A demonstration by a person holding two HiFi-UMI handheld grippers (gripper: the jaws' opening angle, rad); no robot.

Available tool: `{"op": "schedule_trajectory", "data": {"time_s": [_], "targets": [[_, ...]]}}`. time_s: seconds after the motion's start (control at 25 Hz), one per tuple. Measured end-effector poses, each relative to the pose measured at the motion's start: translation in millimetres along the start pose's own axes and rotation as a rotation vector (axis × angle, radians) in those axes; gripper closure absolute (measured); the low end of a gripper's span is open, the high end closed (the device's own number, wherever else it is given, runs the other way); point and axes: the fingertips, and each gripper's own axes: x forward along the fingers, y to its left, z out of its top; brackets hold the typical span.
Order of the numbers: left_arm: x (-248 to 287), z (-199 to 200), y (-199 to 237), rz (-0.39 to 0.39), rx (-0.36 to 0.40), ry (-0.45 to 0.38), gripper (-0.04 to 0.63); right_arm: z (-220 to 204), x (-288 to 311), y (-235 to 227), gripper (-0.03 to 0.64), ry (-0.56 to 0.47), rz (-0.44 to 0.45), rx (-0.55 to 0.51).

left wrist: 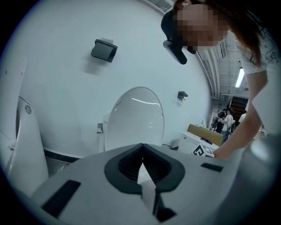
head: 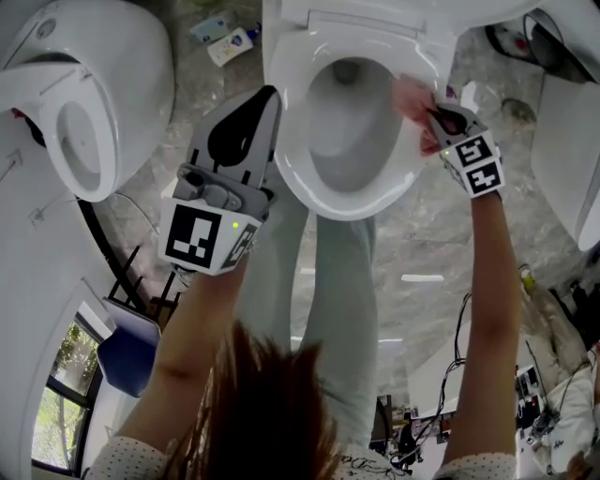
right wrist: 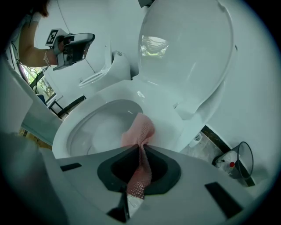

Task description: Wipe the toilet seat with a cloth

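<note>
A pink cloth (head: 411, 98) is clamped in the right hand-held gripper (head: 433, 120) and laid on the toilet seat's (head: 286, 173) right side. The left hand-held gripper (head: 265, 105) is closed and empty. Most wiping is judged outstanding.

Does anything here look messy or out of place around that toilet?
Only small things: a few packets lie loose on the floor beside the toilet. The pink cloth sits on the seat, pinched in the right gripper; nothing spilled or broken shows.
</note>
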Motion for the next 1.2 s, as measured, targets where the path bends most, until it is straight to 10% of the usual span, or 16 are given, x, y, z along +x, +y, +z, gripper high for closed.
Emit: {"op": "schedule_trajectory", "data": {"time_s": [1.2], "targets": [[-18, -8, -26, 0.000, 0.025, 0.024, 0.591, -53, -14, 91, 0.581, 0.076, 0.003, 0.082]]}}
